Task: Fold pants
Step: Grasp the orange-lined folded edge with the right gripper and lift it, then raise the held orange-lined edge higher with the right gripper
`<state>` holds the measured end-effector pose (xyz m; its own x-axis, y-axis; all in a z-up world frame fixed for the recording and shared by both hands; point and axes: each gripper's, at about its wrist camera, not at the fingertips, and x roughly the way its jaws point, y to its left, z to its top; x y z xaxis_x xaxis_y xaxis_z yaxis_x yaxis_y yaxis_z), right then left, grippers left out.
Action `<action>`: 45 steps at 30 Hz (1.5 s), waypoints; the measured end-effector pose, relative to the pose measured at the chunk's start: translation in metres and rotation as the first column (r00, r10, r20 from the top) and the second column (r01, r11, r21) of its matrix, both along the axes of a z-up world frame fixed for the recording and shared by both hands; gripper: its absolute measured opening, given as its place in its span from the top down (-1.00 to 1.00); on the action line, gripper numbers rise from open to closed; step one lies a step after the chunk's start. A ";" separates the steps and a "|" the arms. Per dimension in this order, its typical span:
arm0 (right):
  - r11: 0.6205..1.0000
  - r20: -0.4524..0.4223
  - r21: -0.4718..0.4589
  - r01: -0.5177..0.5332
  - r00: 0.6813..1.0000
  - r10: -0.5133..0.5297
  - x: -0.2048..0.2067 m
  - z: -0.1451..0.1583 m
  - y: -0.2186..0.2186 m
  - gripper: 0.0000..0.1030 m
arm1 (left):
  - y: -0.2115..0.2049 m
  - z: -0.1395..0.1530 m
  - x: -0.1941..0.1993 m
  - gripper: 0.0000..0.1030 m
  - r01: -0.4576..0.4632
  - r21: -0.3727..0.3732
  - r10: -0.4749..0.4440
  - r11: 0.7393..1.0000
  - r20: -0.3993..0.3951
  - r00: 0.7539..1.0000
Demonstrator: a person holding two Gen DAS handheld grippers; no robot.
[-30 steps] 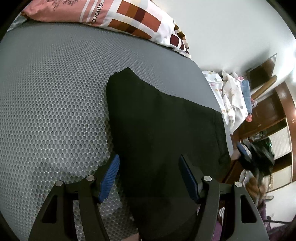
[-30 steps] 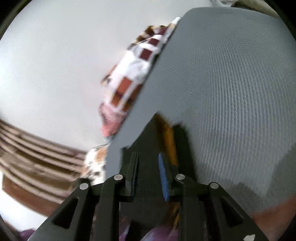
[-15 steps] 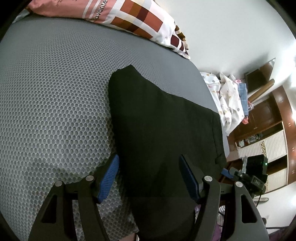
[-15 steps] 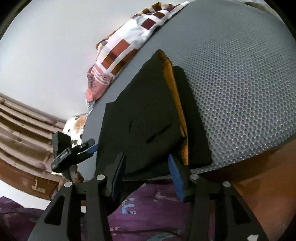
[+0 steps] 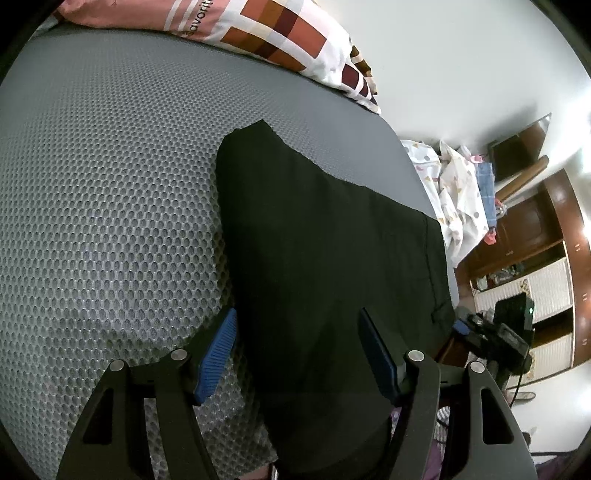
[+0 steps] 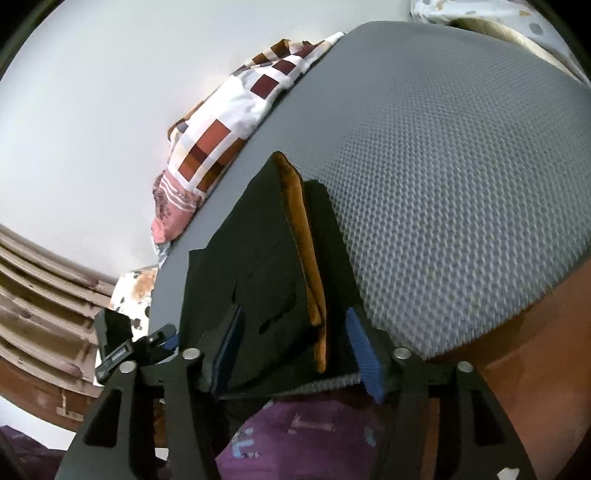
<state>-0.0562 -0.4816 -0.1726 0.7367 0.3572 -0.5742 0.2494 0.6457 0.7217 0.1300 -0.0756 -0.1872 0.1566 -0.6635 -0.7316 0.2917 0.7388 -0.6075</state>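
Black pants (image 5: 325, 251) lie folded flat on the grey mesh mattress (image 5: 110, 221). In the right wrist view the pants (image 6: 258, 266) show an orange lining strip (image 6: 303, 236) along one folded edge. My left gripper (image 5: 299, 350) is open and empty, its blue pads straddling the near end of the pants. My right gripper (image 6: 295, 350) is open and empty, hovering over the near edge of the pants at the mattress edge. The right gripper also shows in the left wrist view (image 5: 491, 336), off the bed's right side.
A patchwork pillow (image 5: 280, 33) lies at the head of the bed against the white wall. A pile of patterned clothes (image 5: 450, 184) sits beyond the bed's right side, with wooden cabinets (image 5: 546, 236) behind. A purple cloth (image 6: 310, 435) lies below the right gripper.
My right gripper has opened, letting go of the pants, and drawn back towards the mattress edge. The left gripper has stayed open and nearly still.
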 end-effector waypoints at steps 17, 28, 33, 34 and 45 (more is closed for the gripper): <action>0.982 -0.042 0.186 0.027 0.999 -0.020 -0.025 -0.020 0.010 0.77 | 0.006 -0.003 0.007 -0.32 -0.017 0.006 0.017 1.000 -0.015 1.000; 0.988 0.025 0.153 0.016 0.999 -0.020 -0.027 -0.010 0.000 0.31 | -0.004 -0.003 0.005 -0.32 -0.005 0.010 0.005 1.000 -0.018 1.000; 0.985 0.014 0.170 -0.015 1.000 0.013 -0.016 -0.015 -0.002 0.15 | -0.003 -0.006 0.004 -0.33 -0.010 0.007 0.011 1.000 -0.031 0.999; 0.985 0.008 0.169 -0.020 1.000 0.019 -0.013 -0.016 -0.001 0.13 | -0.003 -0.005 0.004 -0.33 -0.009 0.007 0.009 1.000 -0.030 1.000; 0.986 -0.059 0.151 -0.076 0.995 0.086 0.001 -0.009 -0.011 -0.11 | -0.004 -0.006 0.004 -0.33 -0.004 0.005 0.004 1.000 -0.034 0.999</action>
<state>-0.0554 -0.4923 -0.1814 0.6649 0.4990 -0.5558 0.2502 0.5522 0.7952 0.1336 -0.0800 -0.1936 0.1341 -0.6594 -0.7397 0.2678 0.7428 -0.6136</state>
